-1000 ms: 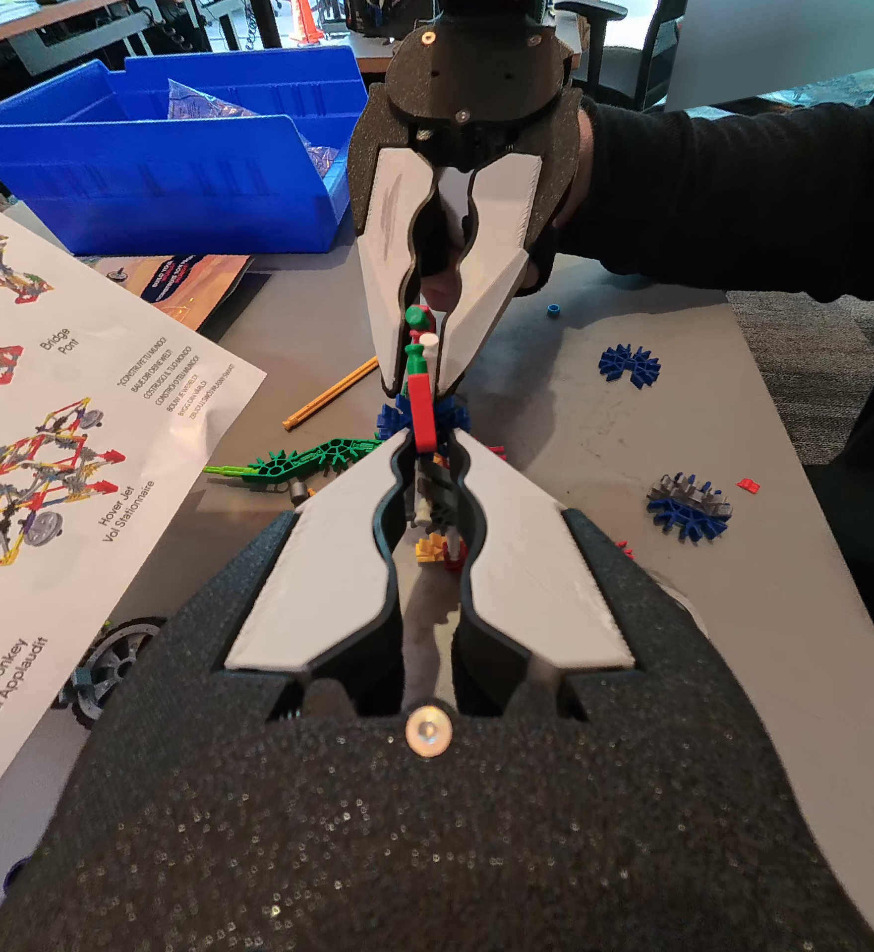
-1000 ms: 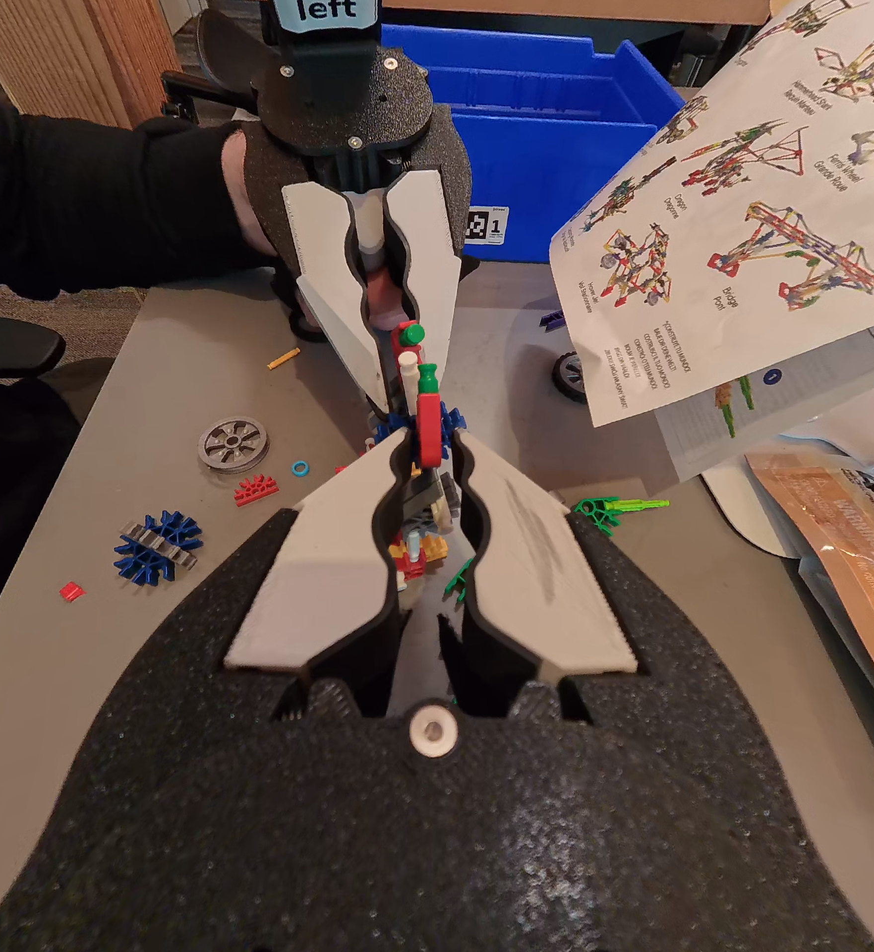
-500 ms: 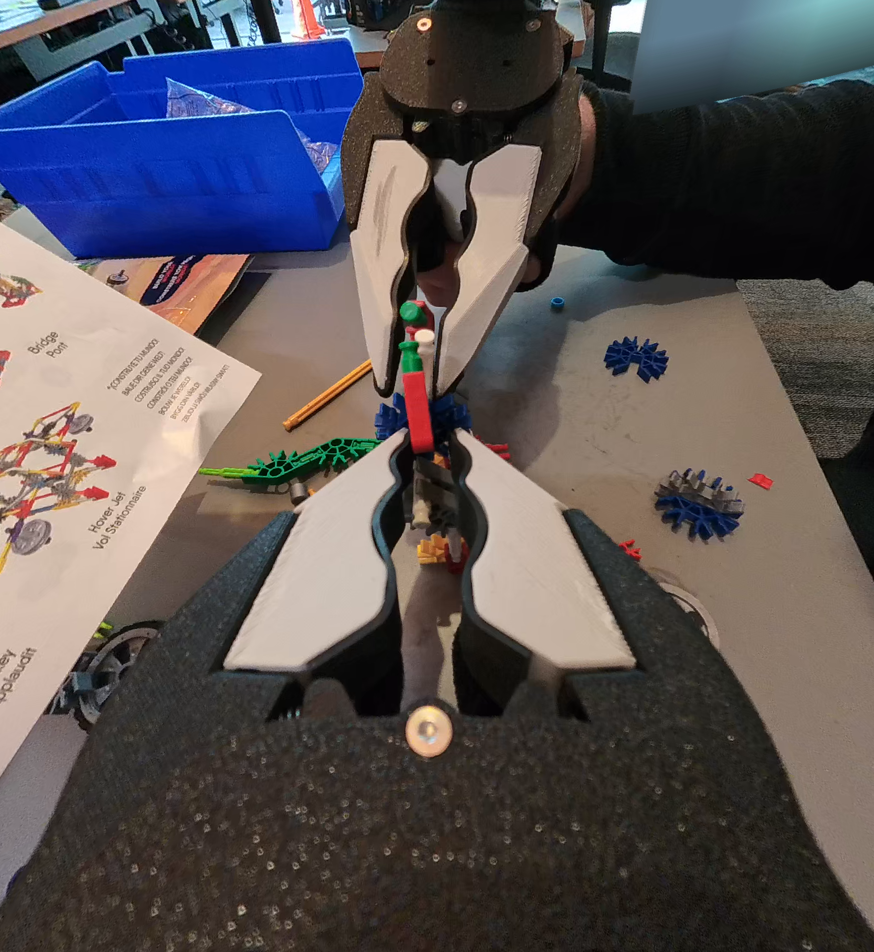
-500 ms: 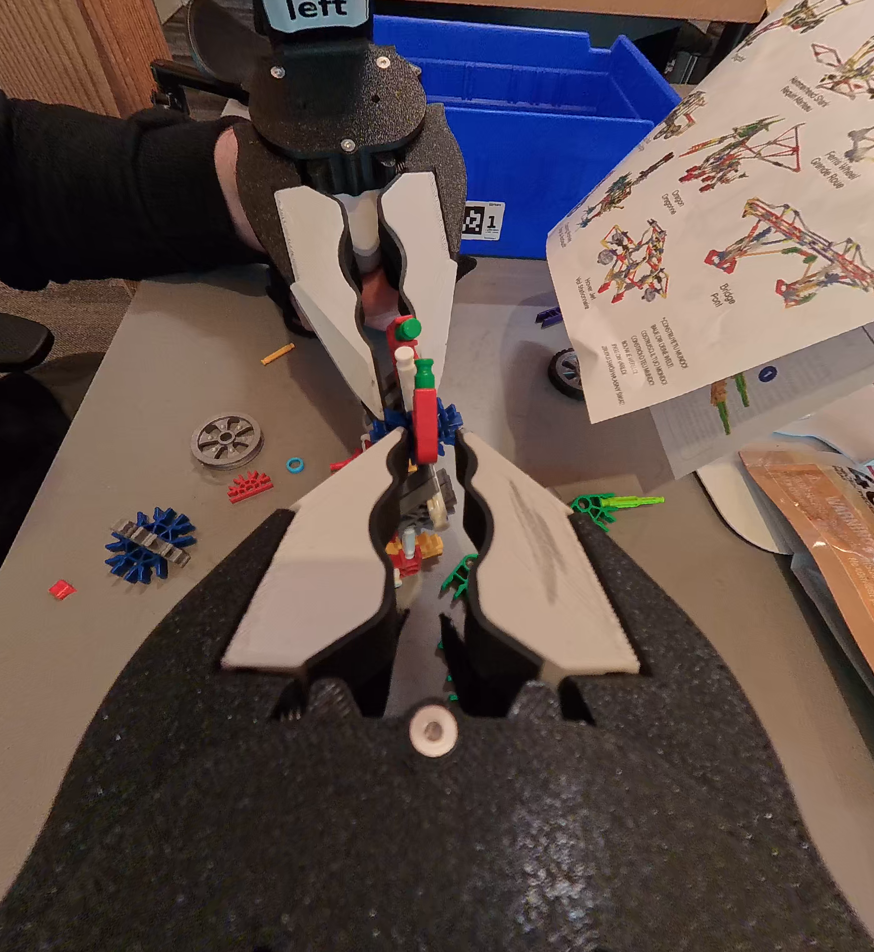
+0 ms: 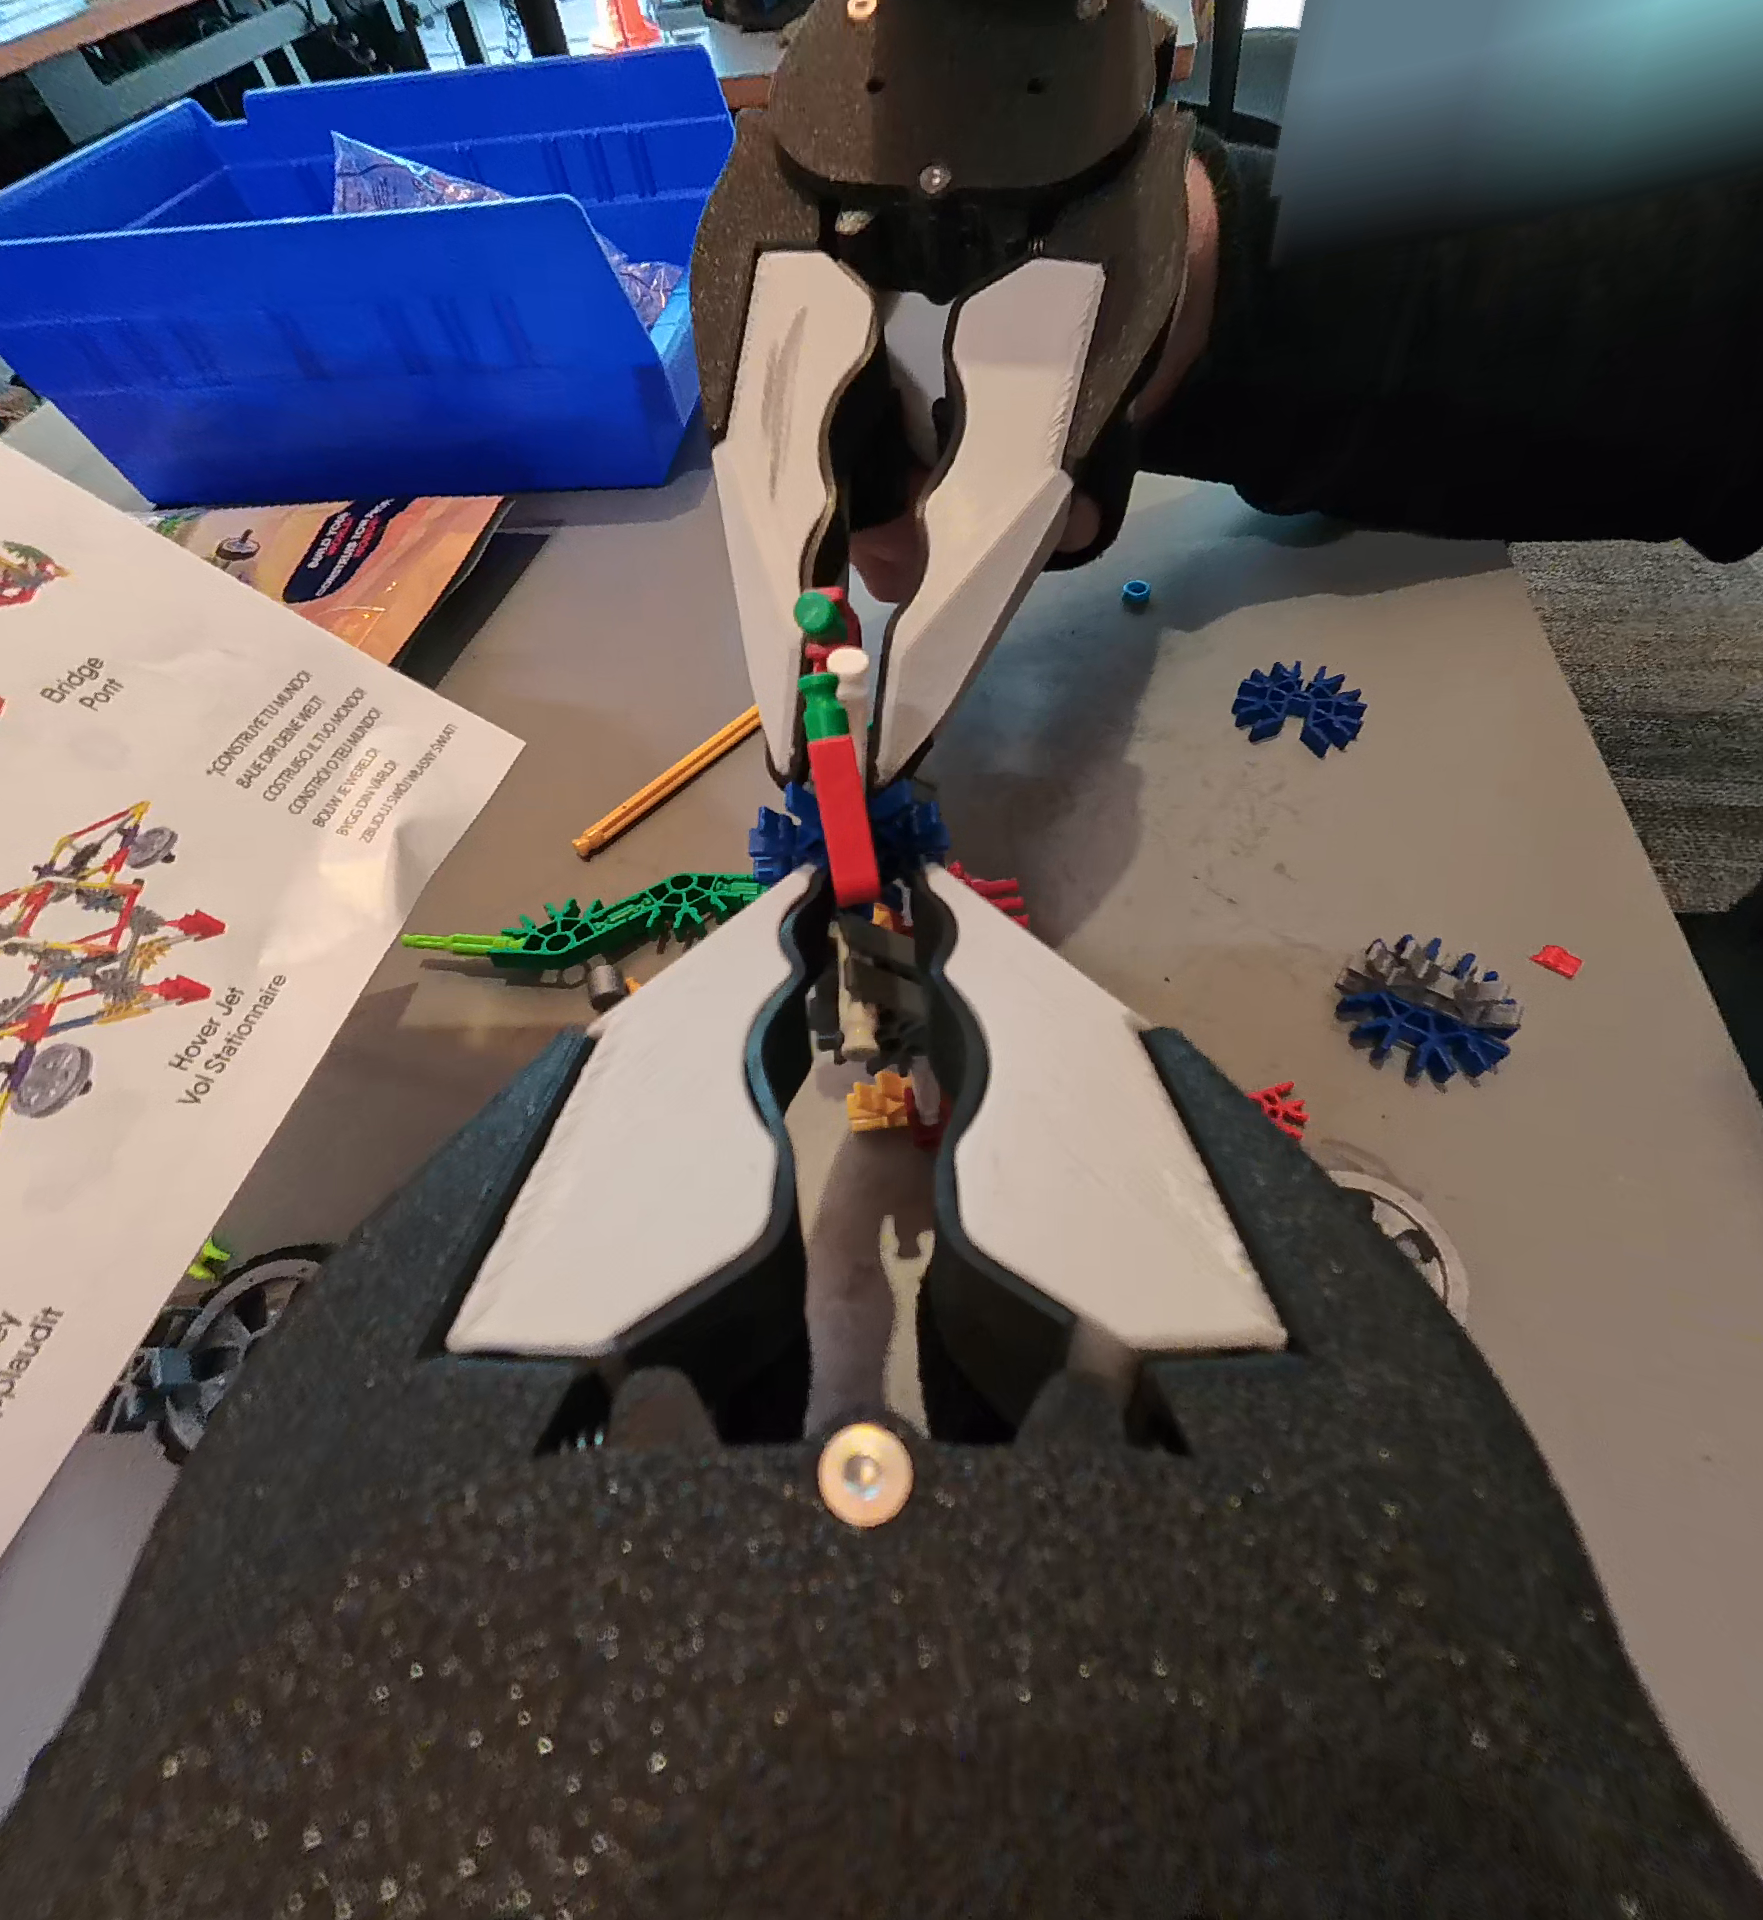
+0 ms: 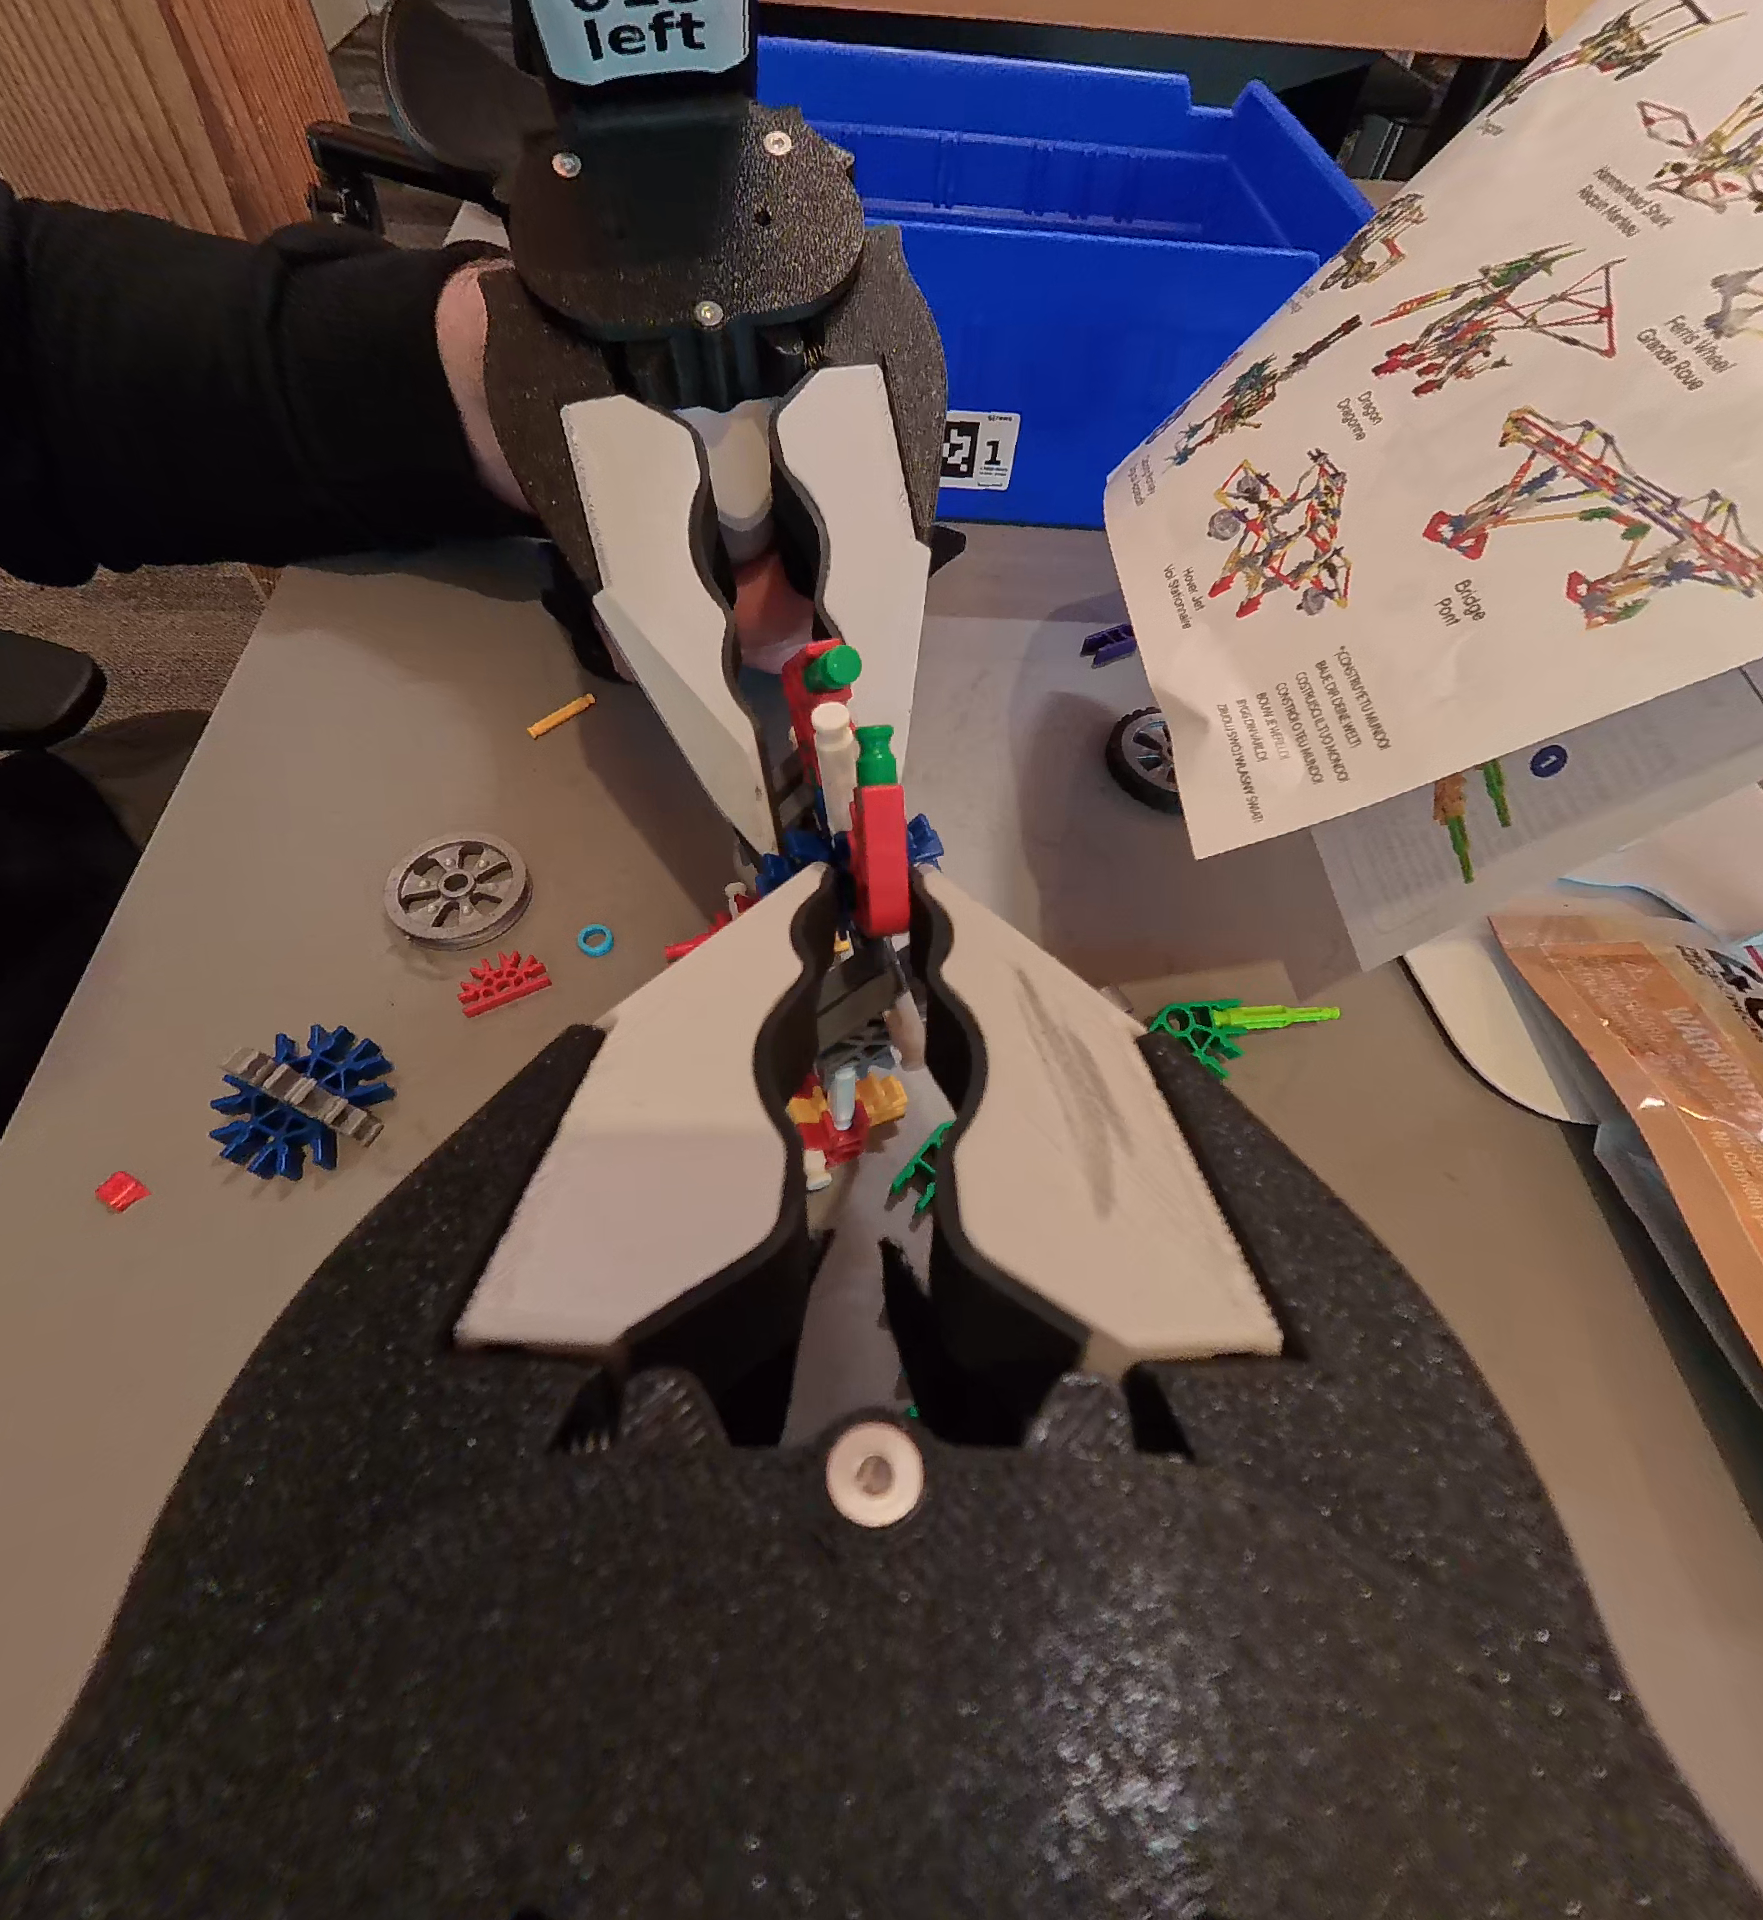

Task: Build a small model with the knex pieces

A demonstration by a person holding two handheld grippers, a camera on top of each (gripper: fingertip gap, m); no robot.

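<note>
Plastic toy assembly [image 5: 841, 821] was half-built, both the left hand-held gripper [image 5: 861, 883] and the right hand-held gripper [image 6: 866, 883] clamped on it, loose pieces lying on the desk [image 5: 1220, 831].

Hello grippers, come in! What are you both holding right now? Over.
Left gripper and right gripper both shut on toy assembly, facing each other. Loose blue connector, grey wheel, instruction sheet lie alongside.

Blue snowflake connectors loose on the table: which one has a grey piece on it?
The blue snowflake connector nearer the left gripper, beside the small red chip; the farther blue connector is bare.
</note>
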